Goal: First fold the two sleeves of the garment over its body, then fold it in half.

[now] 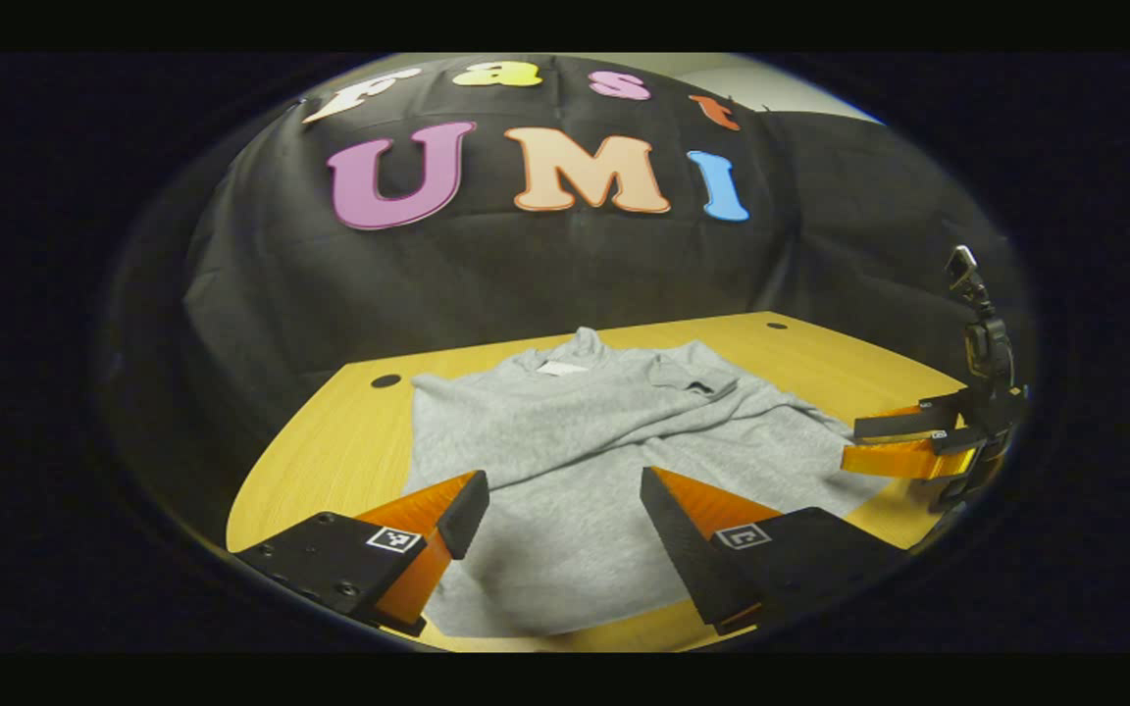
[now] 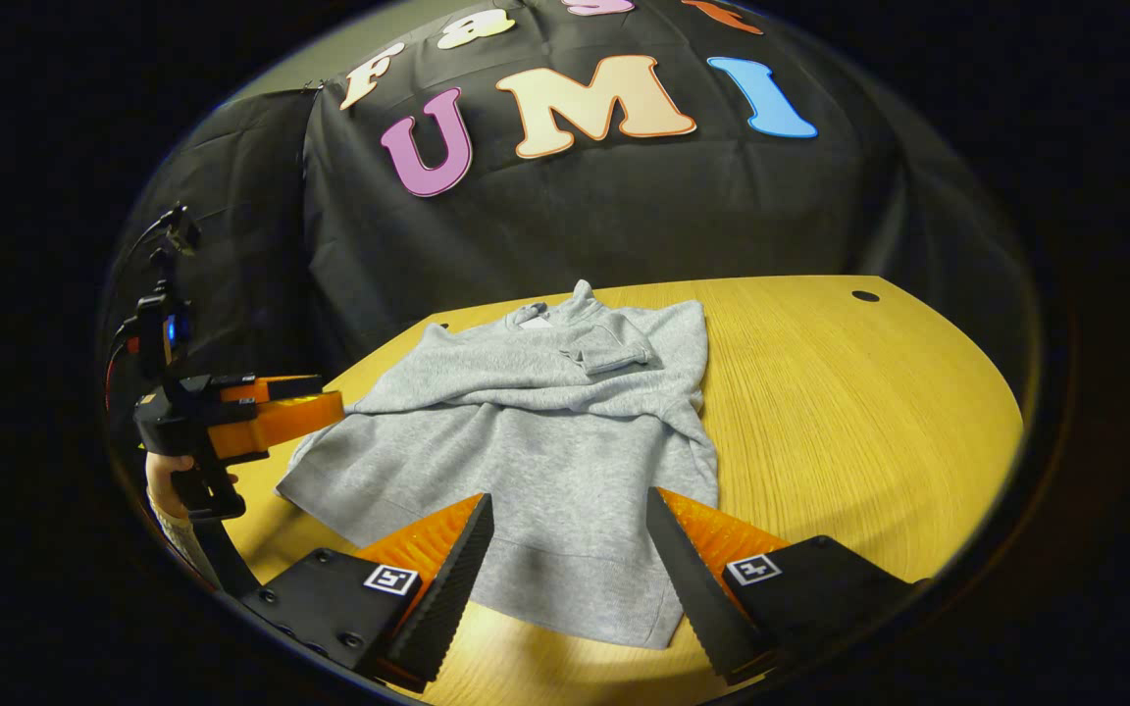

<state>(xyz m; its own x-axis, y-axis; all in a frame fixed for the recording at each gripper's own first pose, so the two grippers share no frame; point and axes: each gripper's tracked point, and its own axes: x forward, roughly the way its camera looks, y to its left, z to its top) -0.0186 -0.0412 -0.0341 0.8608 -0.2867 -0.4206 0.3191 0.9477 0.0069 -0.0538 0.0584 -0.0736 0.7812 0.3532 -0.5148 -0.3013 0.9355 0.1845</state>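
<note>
A grey sweatshirt [image 2: 545, 431] lies flat on the wooden bench [image 2: 869, 412], both sleeves folded across its chest; the left claw [image 1: 565, 500] and the right claw [image 2: 570, 529] each hover spread wide above its hem, gripping nothing.

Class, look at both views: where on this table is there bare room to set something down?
The widest bare wood lies on the right gripper's side of the grey garment, out to the table edge. A narrower strip borders the garment's other side. The near edge is crowded by both grippers.
</note>
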